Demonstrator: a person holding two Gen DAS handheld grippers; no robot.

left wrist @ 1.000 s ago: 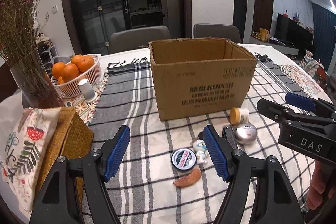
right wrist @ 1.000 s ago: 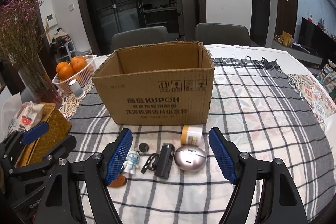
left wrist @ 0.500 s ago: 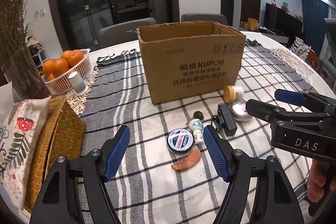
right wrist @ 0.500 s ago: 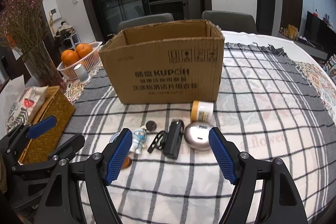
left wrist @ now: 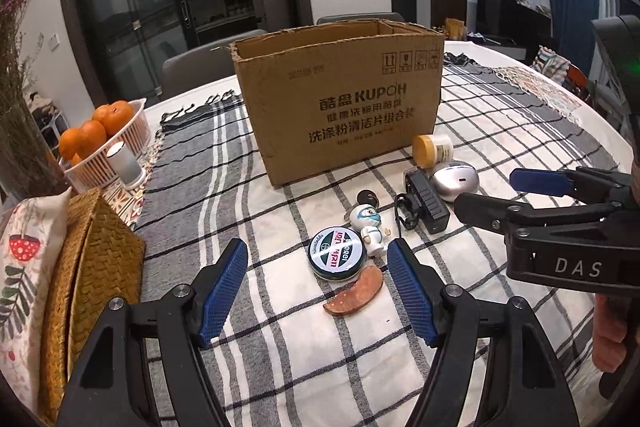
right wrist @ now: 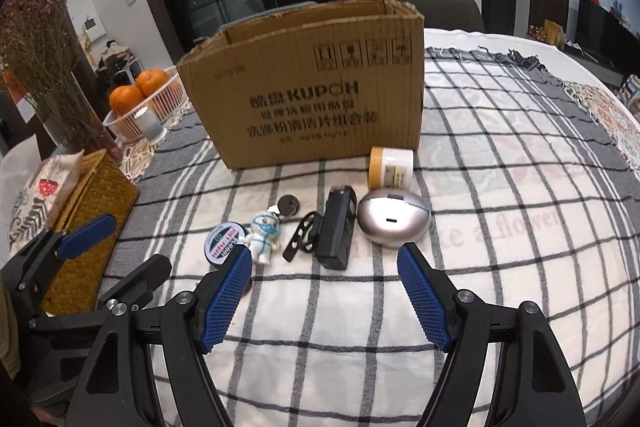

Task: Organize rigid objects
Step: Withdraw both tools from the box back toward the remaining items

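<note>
Movement: both tongs have dropped closer to the row of small items since a second ago.
Left tongs point(left wrist: 316, 285): spread, empty, over the round tin point(left wrist: 335, 253).
Right tongs point(right wrist: 324, 293): spread, empty, short of the black device point(right wrist: 337, 227).
Items: on the checked worktop point(right wrist: 500, 227), before the open cardboard box point(right wrist: 308, 87).
Risk: crowding; a pad could knock the glossy figurine point(left wrist: 370, 229).
Materials: smooth silver egg-shaped case point(right wrist: 393, 223), ribbed pads, corrugated card.

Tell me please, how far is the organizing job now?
Nothing looks done yet; the cardboard box interior is hidden from view. In hand: nothing, as the left gripper and right gripper are both open and empty. Left: the round tin, figurine, black device, silver egg-shaped case, jar and brown piece all lie on the tablecloth.
</note>
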